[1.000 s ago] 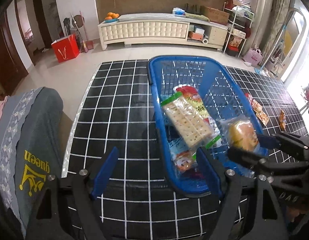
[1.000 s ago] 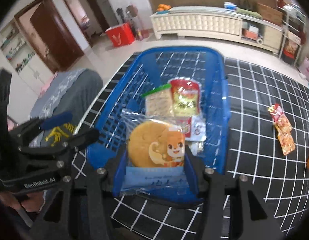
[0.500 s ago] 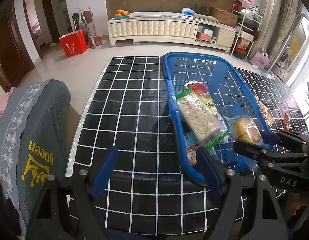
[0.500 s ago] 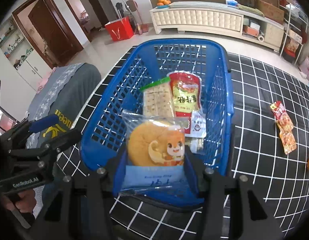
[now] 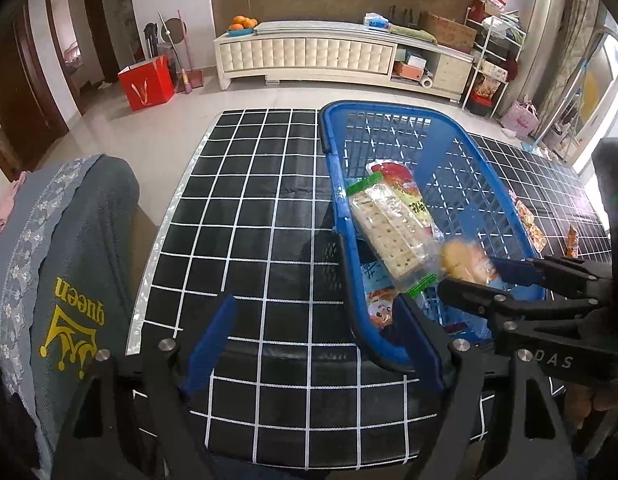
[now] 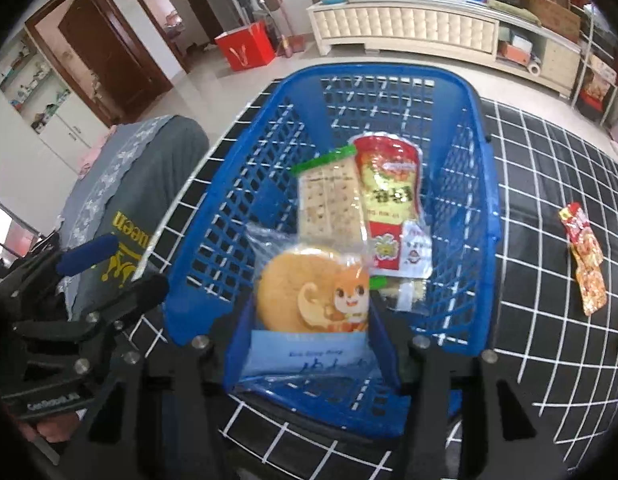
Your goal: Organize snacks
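A blue mesh basket (image 6: 461,184) stands on the black grid table and shows in the left wrist view too (image 5: 485,172). It holds a cracker pack (image 6: 329,204), a red-and-yellow snack bag (image 6: 389,196) and smaller packets. My right gripper (image 6: 309,344) is shut on a clear bag with a round bun (image 6: 305,296) and holds it over the basket's near end; the bun (image 5: 465,260) shows in the left wrist view. My left gripper (image 5: 313,344) is open and empty above the table, left of the basket.
Loose snack packets (image 6: 585,260) lie on the table right of the basket, also seen in the left wrist view (image 5: 529,224). A grey chair back with a yellow crown print (image 5: 57,280) stands at the table's left edge.
My right gripper has carried the bun bag a little further over the basket's near end. My left gripper has drawn back and leftward from the basket.
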Action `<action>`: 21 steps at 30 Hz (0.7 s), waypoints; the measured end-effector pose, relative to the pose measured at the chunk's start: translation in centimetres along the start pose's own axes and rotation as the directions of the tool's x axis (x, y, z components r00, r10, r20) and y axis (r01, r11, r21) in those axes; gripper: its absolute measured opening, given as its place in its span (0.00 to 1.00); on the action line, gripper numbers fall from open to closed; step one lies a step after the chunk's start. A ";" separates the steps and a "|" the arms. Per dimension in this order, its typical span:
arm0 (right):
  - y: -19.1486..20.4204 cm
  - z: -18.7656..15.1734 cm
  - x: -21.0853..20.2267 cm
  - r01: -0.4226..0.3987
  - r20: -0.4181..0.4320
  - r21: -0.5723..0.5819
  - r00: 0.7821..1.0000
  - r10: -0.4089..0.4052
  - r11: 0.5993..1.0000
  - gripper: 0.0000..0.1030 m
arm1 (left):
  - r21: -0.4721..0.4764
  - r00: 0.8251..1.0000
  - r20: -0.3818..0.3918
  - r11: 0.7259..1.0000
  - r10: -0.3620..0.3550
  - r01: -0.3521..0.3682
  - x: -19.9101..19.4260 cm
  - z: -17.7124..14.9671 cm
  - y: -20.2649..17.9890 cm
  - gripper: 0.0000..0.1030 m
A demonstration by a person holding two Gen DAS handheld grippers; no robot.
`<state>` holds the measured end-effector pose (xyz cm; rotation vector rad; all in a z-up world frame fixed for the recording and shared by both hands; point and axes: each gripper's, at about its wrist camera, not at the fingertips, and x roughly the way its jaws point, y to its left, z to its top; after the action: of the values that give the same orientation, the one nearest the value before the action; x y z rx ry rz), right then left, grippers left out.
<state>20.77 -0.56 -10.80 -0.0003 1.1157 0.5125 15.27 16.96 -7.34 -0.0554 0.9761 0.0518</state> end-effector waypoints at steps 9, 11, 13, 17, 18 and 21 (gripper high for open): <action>-2.4 -0.1 -4.5 -0.014 0.107 0.034 0.994 0.010 0.999 0.86 | -0.021 1.000 0.016 1.000 -0.020 0.021 -1.0 0.3 -0.9 0.76; -3.4 -0.3 -5.7 -0.002 0.128 0.038 0.992 -0.003 0.999 0.86 | -0.017 0.999 0.018 1.000 -0.026 0.026 -1.2 0.6 -1.5 0.76; -4.6 -0.5 -6.6 0.009 0.141 0.055 0.990 -0.017 0.998 0.86 | -0.006 0.999 0.028 0.999 -0.032 0.032 -1.4 0.9 -2.4 0.76; -7.6 -1.0 -8.2 0.039 0.154 0.089 0.987 -0.052 0.995 0.86 | 0.022 0.998 0.037 0.998 -0.060 0.059 -1.6 1.8 -5.2 0.76; -8.6 -1.2 -8.7 0.046 0.158 0.102 0.985 -0.062 0.994 0.86 | 0.032 0.997 0.038 0.997 -0.066 0.065 -1.6 2.0 -6.1 0.76; -11.0 -1.7 -9.8 0.061 0.164 0.129 0.983 -0.082 0.990 0.86 | 0.069 0.995 0.040 0.994 -0.087 0.084 -1.6 2.7 -8.8 0.76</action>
<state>20.38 -14.61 -5.93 0.1087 0.9762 0.3716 17.23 8.38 -4.27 -0.0339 0.9311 -0.0590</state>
